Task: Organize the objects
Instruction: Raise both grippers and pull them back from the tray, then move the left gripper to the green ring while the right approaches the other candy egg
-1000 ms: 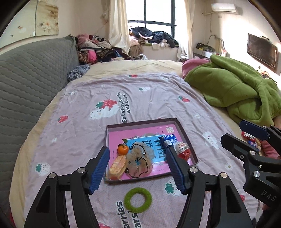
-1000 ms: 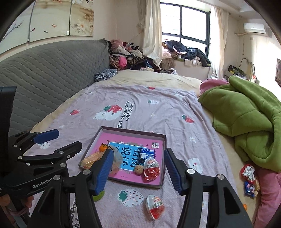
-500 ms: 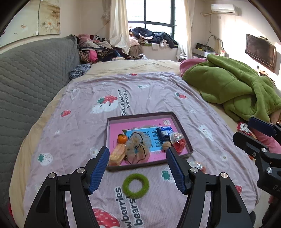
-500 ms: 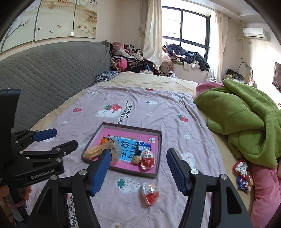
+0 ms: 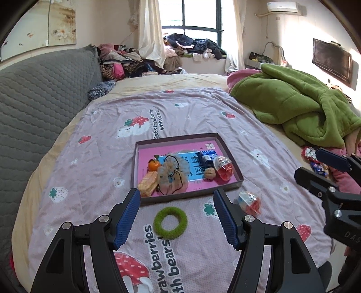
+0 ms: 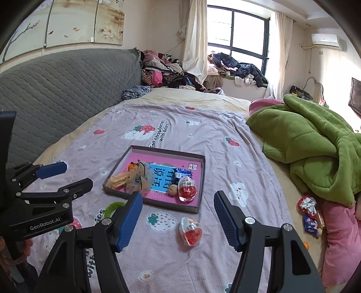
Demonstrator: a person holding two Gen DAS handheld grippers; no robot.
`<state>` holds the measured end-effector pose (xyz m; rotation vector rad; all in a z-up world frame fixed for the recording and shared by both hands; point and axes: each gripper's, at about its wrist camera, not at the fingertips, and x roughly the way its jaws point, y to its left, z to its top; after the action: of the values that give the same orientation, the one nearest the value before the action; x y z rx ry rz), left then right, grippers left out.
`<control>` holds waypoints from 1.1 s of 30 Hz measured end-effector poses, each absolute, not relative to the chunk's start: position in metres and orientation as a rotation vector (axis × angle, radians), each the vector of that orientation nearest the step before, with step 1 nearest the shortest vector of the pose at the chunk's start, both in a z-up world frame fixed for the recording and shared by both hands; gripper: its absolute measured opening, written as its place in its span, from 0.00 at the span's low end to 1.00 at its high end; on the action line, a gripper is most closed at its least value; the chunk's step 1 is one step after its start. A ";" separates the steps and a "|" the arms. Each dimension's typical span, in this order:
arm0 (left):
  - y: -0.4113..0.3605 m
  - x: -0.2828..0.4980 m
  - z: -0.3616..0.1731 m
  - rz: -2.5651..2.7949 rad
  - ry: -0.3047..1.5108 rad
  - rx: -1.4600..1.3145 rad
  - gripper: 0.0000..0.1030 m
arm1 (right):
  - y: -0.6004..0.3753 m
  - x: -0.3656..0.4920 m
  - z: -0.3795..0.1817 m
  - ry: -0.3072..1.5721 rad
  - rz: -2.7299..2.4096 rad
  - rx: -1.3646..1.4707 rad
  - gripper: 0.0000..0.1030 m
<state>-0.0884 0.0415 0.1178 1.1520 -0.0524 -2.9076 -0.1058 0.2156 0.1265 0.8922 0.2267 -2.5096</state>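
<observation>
L gripper (image 5: pixel 177 216) hangs over the near part of the bed, tilted down, jaws wide apart w/ nothing between the pads; the green fuzzy ring (image 5: pixel 170 222) lies flat on the sheet under the gap, untouched. R gripper (image 6: pixel 178 219) sits beside it to the right, same downward tilt. Its jaws have just been opening and now stand wide, empty; a clear egg capsule w/ red filling (image 6: pixel 190 230) lies on the sheet under the gap, not touched by either pad.

Just beyond both tools: a shallow dark-rimmed box tray (image 5: pixel 230 155) w/ pink floor, flat on the lilac strawberry-print sheet (image 5: pixel 108 126). Inside, left to right: biscuit pack (image 5: pixel 147 180) at the near-left corner, small orange fruit (image 5: pixel 154 165) just behind it, beige mesh pouch w/ black cord (image 5: pixel 172 174), blue wrapped pack (image 5: pixel 206 156), walnut (image 5: pixel 210 174), second egg capsule (image 5: pixel 223 168) by the right wall. The ring and the loose capsule lie outside, just near of the tray's front wall.

Left edge of bed: grey quilted headboard (image 5: pixel 38 99). Far end: clothes heap (image 5: pixel 126 63) and window (image 5: pixel 198 18). Right: green blanket (image 5: pixel 300 108) bunched up, well apart from tray; snack wrappers (image 6: pixel 310 214) near the right bed edge. Sheet around the tray is bare on left, far and right sides.
</observation>
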 end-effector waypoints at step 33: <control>0.038 -0.122 -0.019 -2.812 -0.050 1.452 0.67 | 0.214 -0.152 -0.004 0.291 -2.400 1.173 0.64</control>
<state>-0.1221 0.0375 -0.0195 1.4520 -0.0504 -2.8122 -0.1524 0.2144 -0.0040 1.1730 0.2905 -2.4000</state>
